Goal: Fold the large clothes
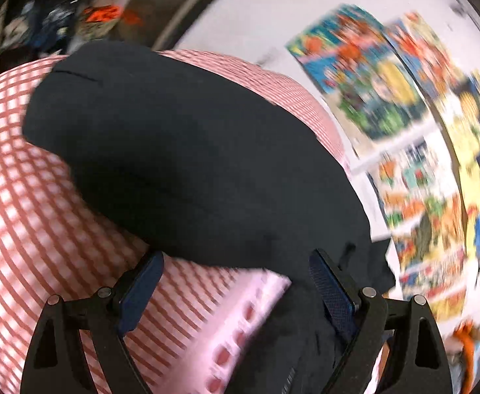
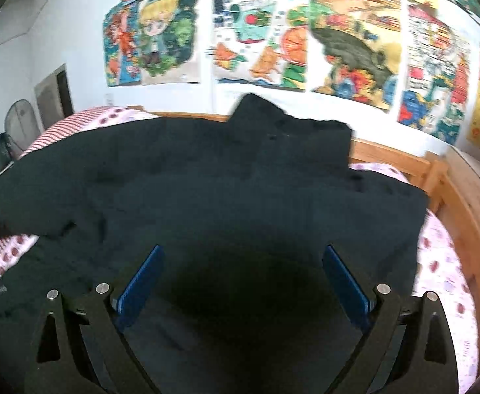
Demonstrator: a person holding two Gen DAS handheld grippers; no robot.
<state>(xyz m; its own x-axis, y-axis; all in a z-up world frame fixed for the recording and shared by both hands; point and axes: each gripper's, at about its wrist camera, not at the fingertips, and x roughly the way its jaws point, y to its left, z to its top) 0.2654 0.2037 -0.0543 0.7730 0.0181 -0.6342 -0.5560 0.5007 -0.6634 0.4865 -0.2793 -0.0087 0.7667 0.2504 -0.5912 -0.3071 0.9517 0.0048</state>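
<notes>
On pink checked bedding point(image 1: 26, 197), dark matte garment point(image 2: 207, 180), soft rumpled folds.

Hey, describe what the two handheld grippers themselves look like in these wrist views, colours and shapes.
Both look alike. The left gripper and right gripper each have two black angular arms with triangular cut-outs and round silver pivot pins. Each finger carries a flat dark blue pad; the left gripper's pads look finely textured. No cables, markings, hands or sleeves show.
</notes>
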